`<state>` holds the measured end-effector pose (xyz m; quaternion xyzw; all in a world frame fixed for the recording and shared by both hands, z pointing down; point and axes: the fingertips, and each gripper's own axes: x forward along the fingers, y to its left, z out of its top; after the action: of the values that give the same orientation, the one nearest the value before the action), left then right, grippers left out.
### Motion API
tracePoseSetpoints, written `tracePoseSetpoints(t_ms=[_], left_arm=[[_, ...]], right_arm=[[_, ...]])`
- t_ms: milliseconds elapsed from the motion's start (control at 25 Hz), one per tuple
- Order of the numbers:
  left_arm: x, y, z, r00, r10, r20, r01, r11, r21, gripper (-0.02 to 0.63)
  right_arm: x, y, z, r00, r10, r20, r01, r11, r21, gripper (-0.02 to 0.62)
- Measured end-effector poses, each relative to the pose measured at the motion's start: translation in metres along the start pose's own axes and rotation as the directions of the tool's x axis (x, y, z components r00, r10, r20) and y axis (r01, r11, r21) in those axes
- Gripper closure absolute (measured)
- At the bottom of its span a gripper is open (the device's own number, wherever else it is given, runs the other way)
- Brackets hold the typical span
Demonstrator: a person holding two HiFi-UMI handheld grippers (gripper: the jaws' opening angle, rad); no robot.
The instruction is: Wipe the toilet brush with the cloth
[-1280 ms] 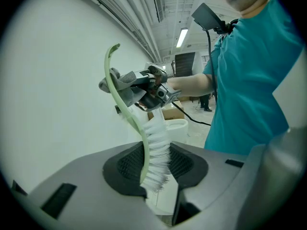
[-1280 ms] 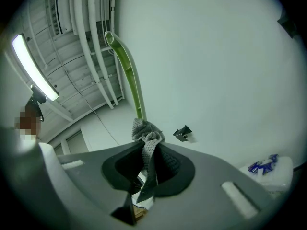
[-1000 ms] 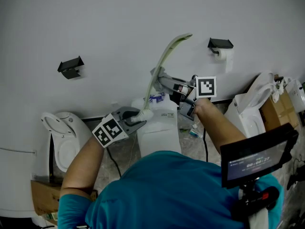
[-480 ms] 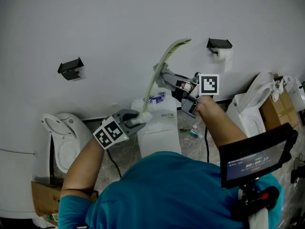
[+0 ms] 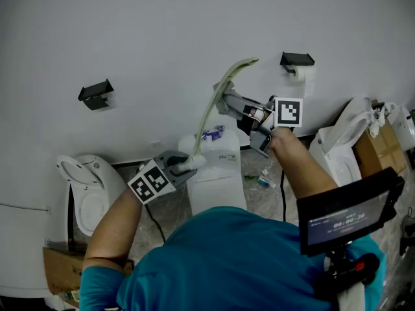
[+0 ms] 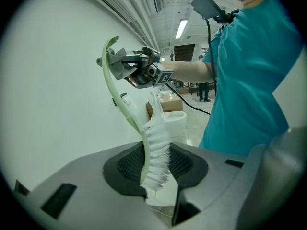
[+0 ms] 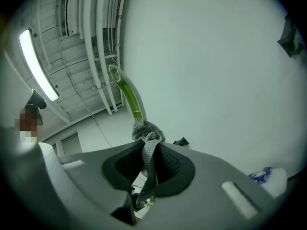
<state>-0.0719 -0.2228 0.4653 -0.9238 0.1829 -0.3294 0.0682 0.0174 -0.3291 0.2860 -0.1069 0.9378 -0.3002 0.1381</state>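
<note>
A: Where is the brush right now?
B: The left gripper [image 5: 183, 167] has its jaws part-way spread and pressed on the bristle head of the toilet brush [image 6: 157, 145], just left of the toilet [image 5: 217, 180] and above its tank. From there the pale green handle leans up over the toilet.
A: And the cloth?
B: The grey cloth [image 7: 146, 131] is bunched round the handle and pinched in the right gripper [image 7: 148, 164]. That is higher above the toilet and nearer the wall [image 5: 162, 31] behind it.
A: What has changed in the last second?
B: The right gripper has carried the cloth a little further up the handle. A second ago a longer stretch of bare handle stood beyond it. Now only the curved tip shows past the cloth. The left gripper has barely shifted over the toilet, and its hold looks the same.
A: What does that mean for the wipe?
B: This stroke is probably close to running off the tip. The bristle head sits inside the left gripper, so it likely cannot be wiped without a fresh hold.
</note>
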Motion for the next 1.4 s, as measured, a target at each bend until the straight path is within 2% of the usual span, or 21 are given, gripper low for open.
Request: tracePoseSetpoints(t_ms=[560, 880, 1400], left_arm=[[0.004, -0.001, -0.014, 0.999, -0.001, -0.049, 0.000, 1.000, -0.010, 0.474], [0.005, -0.003, -0.017, 0.998, -0.006, -0.067, 0.006, 1.000, -0.002, 0.474], [0.009, -0.009, -0.022, 0.997, -0.028, -0.070, 0.027, 0.999, -0.020, 0.476]], right_arm=[[-0.010, -0.003, 0.015, 0.999, -0.027, 0.036, 0.028, 1.000, -0.009, 0.549], [-0.015, 0.002, 0.029, 0.997, -0.014, 0.071, 0.016, 0.999, -0.028, 0.549], [-0.033, 0.017, 0.061, 0.981, 0.031, 0.189, -0.018, 0.997, -0.069, 0.549]])
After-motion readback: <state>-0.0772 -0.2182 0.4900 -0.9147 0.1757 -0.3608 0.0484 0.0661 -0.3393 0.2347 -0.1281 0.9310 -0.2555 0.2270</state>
